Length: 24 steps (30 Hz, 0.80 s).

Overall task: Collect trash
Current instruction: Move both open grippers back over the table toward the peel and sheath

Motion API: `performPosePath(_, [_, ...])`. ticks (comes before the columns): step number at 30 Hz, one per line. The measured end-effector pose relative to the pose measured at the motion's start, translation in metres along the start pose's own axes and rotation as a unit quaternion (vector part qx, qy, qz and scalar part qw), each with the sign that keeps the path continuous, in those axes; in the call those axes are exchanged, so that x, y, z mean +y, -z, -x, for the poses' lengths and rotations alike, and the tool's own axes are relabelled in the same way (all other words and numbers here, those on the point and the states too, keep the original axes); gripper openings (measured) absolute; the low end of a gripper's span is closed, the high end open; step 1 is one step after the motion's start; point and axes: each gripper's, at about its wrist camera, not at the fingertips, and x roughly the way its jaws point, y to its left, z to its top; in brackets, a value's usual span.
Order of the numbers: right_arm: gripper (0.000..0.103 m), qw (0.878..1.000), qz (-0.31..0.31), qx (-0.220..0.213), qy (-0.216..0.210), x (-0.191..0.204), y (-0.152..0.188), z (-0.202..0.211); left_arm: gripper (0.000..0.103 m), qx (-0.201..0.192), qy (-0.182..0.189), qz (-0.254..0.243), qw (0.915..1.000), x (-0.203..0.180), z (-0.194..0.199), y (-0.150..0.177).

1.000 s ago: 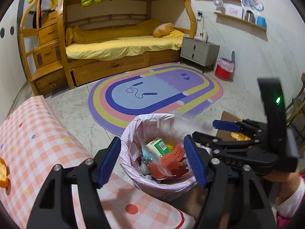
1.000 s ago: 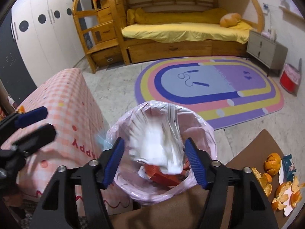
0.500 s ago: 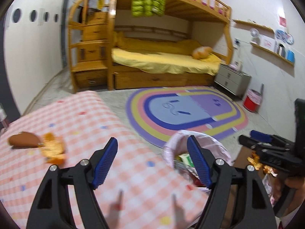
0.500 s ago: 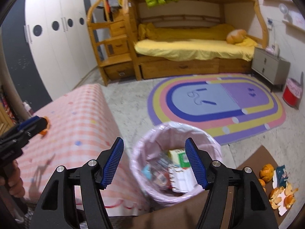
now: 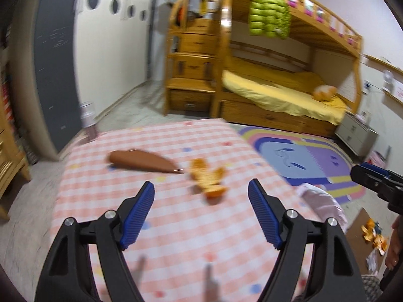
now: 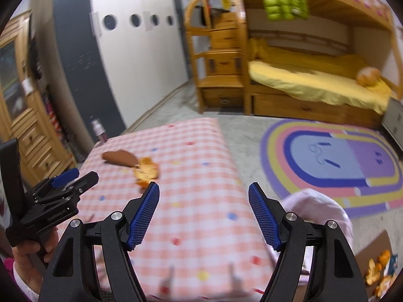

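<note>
We hover both empty claws, left claw [image 5: 201,192] and right claw [image 6: 204,195], their jaws just widened, over the checked surface [image 5: 176,239]; next we reach for the orange peel [image 5: 209,178].

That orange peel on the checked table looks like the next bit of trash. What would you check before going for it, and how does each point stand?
1. Left hand-held gripper empty and open: ok, its jaws have just been opening and nothing is between them.
2. Right hand-held gripper empty and open: ok, likewise just opening, nothing between the jaws.
3. Orange peel in plain sight on the checked table: ok, ahead of the left gripper.
4. Peel clear of its neighbour: not ok, the brown wrapper lies right beside it, its tip nearly touching.
5. Trash bin within easy reach: ok, its pink liner shows by the table's edge.
6. Room left in the bin: cannot tell.
</note>
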Motion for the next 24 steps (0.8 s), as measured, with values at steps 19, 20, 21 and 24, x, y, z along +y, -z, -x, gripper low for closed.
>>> performPosePath(19, [0.068,0.983,0.112,0.116,-0.082,0.098,0.001,-0.157,0.082,0.022,-0.122,0.033,0.9917,0.113,-0.027,-0.008])
performPosePath(20, [0.068,0.983,0.114,0.121,-0.079,0.098,0.001,-0.164,0.082,0.023,-0.121,0.034,0.9918,0.115,-0.031,-0.009])
performPosePath(21, [0.068,0.983,0.112,0.128,-0.074,0.098,0.001,-0.173,0.082,0.023,-0.124,0.03,0.9916,0.117,-0.036,-0.012])
performPosePath(24, [0.068,0.981,0.115,0.141,-0.067,0.101,0.002,-0.191,0.082,0.028,-0.132,0.018,0.9907,0.118,-0.049,-0.014])
